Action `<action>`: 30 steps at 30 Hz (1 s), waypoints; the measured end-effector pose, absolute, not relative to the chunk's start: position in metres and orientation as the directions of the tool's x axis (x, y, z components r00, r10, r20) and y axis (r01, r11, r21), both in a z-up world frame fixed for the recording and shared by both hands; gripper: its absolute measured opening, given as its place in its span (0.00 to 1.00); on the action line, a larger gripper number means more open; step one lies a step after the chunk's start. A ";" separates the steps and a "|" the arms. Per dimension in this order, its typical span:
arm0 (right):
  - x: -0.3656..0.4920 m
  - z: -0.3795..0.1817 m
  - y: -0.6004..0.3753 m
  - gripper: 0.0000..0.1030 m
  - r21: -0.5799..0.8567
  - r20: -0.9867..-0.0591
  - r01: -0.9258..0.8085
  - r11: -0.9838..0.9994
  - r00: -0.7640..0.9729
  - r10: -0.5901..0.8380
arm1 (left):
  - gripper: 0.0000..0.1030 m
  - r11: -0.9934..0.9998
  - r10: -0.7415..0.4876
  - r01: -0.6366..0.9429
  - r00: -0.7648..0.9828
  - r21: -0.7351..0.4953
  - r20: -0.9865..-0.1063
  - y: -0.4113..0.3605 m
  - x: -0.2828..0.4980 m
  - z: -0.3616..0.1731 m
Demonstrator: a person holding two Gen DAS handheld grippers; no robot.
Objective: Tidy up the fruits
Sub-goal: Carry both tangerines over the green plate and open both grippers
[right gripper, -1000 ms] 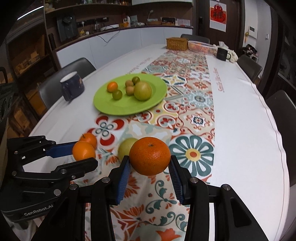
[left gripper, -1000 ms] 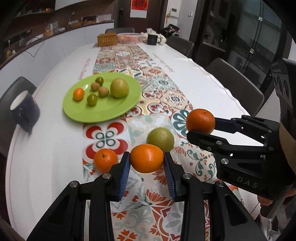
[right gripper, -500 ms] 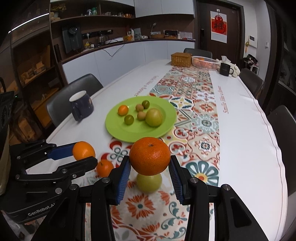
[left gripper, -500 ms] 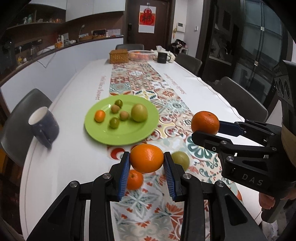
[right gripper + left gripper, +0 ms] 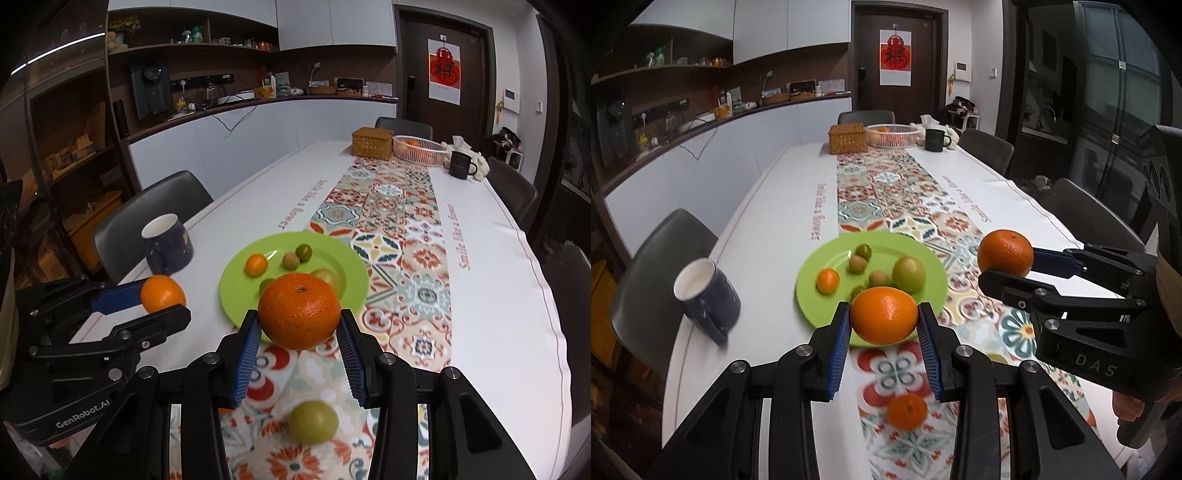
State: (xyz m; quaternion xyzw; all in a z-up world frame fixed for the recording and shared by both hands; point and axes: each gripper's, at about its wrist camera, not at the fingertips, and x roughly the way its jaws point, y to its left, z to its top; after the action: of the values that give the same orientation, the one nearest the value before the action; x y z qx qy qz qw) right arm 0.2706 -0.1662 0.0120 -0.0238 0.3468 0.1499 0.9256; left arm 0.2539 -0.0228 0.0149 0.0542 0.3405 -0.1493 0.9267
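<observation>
1. The left gripper (image 5: 883, 320) is clamped on a smooth round orange (image 5: 883, 320), its blue ribbed pads pressing the fruit's two sides at its widest part; held there, it likely cannot roll out while carried.
2. The right gripper (image 5: 299, 322) grips a larger, pebbly-skinned orange (image 5: 299, 312) the same way, stem scar facing up. From the left wrist camera it shows at 3 o'clock, level with the other fruit.
3. Both fruits hang in the air above the near edge of the round lime-green plate (image 5: 812, 280), which suggests they are headed there, where similar fruit is gathered.
4. The plate already carries a big pale-green round fruit (image 5: 909, 274), a small orange kumquat-like fruit (image 5: 827, 280) at its 9 o'clock, and small brown and green ones nearer the middle; its bare rim at 6 o'clock looks like the open landing spot.
5. A small orange tangerine (image 5: 907, 411) and a yellow-green round fruit (image 5: 313, 421) lie on the patterned tile-print table runner (image 5: 424, 295), near the grippers, not yet collected.
6. A dark blue mug with a white interior (image 5: 708, 295) stands at 9 o'clock of the plate, close enough for the left arm to mind.
</observation>
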 end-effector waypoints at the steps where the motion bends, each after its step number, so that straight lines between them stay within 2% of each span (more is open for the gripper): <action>1: 0.274 0.012 -0.165 0.42 0.059 -0.649 -0.295 0.954 0.714 0.261 | 0.35 0.950 -0.237 0.312 0.727 0.003 -0.645 -0.022 0.258 0.016; 12: 0.326 0.008 -0.155 0.42 0.060 -0.669 -0.304 0.951 0.695 0.265 | 0.35 0.955 -0.216 0.295 0.731 0.015 -0.647 -0.015 0.305 0.014; 30: 0.428 -0.048 -0.135 0.42 0.041 -0.773 -0.290 0.956 0.597 0.214 | 0.35 0.962 -0.207 0.269 0.604 -0.047 -0.769 -0.007 0.391 -0.048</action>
State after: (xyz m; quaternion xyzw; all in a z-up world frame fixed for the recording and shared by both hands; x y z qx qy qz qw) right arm 0.4278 -0.1352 -0.0475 -0.0443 0.4263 0.1412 0.8924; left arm 0.3910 -0.0069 -0.0480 0.0369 0.4244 -0.1329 0.8949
